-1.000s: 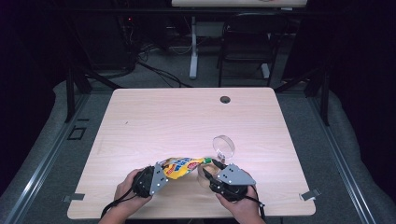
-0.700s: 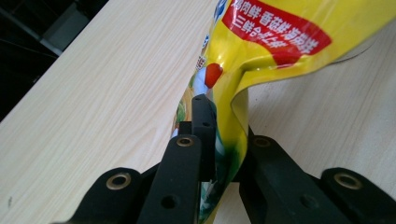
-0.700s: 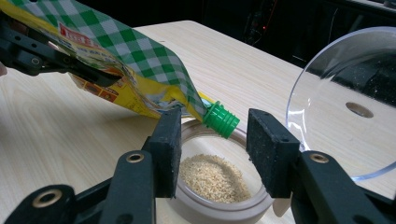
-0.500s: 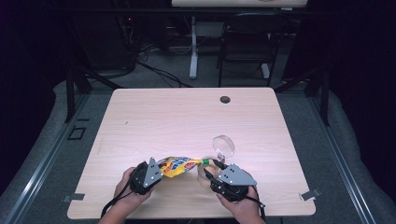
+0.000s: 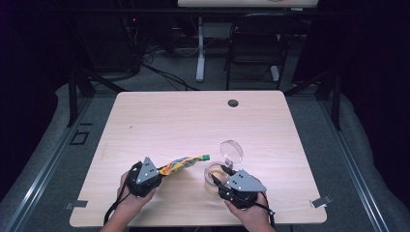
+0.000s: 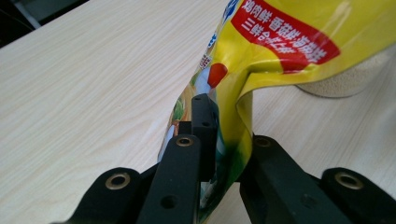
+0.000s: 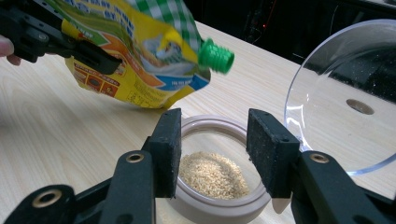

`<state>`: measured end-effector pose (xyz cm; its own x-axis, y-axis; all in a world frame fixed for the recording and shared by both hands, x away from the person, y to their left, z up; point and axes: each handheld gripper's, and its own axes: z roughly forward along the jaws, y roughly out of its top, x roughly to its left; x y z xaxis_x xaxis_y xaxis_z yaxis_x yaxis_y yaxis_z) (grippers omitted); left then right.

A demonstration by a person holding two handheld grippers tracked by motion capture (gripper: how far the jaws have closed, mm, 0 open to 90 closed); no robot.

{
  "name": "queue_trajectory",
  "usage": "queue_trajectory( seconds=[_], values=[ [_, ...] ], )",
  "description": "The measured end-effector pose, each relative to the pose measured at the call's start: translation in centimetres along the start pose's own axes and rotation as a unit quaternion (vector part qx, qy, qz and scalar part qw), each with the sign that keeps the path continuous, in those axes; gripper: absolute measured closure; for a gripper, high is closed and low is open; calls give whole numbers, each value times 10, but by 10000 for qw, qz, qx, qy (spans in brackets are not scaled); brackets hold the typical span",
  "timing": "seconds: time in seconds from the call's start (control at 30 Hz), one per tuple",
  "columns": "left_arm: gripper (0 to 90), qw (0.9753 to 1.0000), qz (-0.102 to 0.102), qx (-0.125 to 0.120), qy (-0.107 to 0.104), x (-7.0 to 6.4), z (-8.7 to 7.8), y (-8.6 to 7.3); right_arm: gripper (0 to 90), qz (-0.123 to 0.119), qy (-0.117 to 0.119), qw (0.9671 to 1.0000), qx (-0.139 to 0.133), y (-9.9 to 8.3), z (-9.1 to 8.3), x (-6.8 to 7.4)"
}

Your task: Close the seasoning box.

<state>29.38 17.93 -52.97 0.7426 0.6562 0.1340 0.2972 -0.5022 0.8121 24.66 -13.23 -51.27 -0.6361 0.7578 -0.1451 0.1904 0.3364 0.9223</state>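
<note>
The left gripper point(image 5: 159, 175), in the lower left of the high view, is clamped on the bottom end of a yellow pouch point(image 5: 180, 164). In the left gripper view its two black jaws pinch the crumpled foil of the pouch point(image 6: 261, 51) between them, low in the middle of the frame, and the pouch rises from there toward the upper right, where a red label with white print shows. The pouch is held off the table point(image 5: 193, 121), slanting up and to the right in the high view, and its green cap point(image 5: 206, 157) points toward the jar point(image 5: 215, 172).

The right gripper point(image 5: 220, 183), in the lower middle of the high view, sits at the near side of the jar. In the right gripper view its jaws stand apart on either side of the jar's rim point(image 7: 219, 126) at the bottom centre of the frame; whether the pads press on the rim I cannot tell. The jar is open and holds a small heap of pale grains point(image 7: 212, 173). Its clear round lid point(image 7: 345, 98) stands tilted at the right of that frame, hinged open beside the jar. The green cap point(image 7: 215, 56) hangs just above the jar's mouth, in the upper middle, with the left gripper at the upper left corner.
</note>
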Motion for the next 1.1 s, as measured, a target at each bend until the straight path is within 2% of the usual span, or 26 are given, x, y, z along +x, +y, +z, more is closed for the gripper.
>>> queue_trajectory(
  seconds=[0.17,0.43,0.53,0.73,0.83,1.03,1.1],
  values=[
    [875,9989,-455,-122,-38,10,-2,-4,552,24,10,10000,6,0,0,-1],
    [874,9967,-793,-149,9,19,-3,-10,552,28,15,10000,27,-1,0,-1],
    [871,9944,-1035,-200,-13,22,-2,-12,552,35,33,10000,20,-1,0,-1],
    [866,9916,-1279,-191,-7,27,-2,-15,552,42,45,10000,27,-1,0,-1],
    [863,9888,-1479,-221,-27,29,-2,-17,551,42,48,10000,42,-2,1,-1],
    [856,9857,-1666,-259,-57,33,-1,-21,548,42,63,10000,61,-2,2,-1],
    [851,9845,-1742,-205,-42,34,-1,-23,548,36,70,9999,74,-2,2,-1]
  ],
)
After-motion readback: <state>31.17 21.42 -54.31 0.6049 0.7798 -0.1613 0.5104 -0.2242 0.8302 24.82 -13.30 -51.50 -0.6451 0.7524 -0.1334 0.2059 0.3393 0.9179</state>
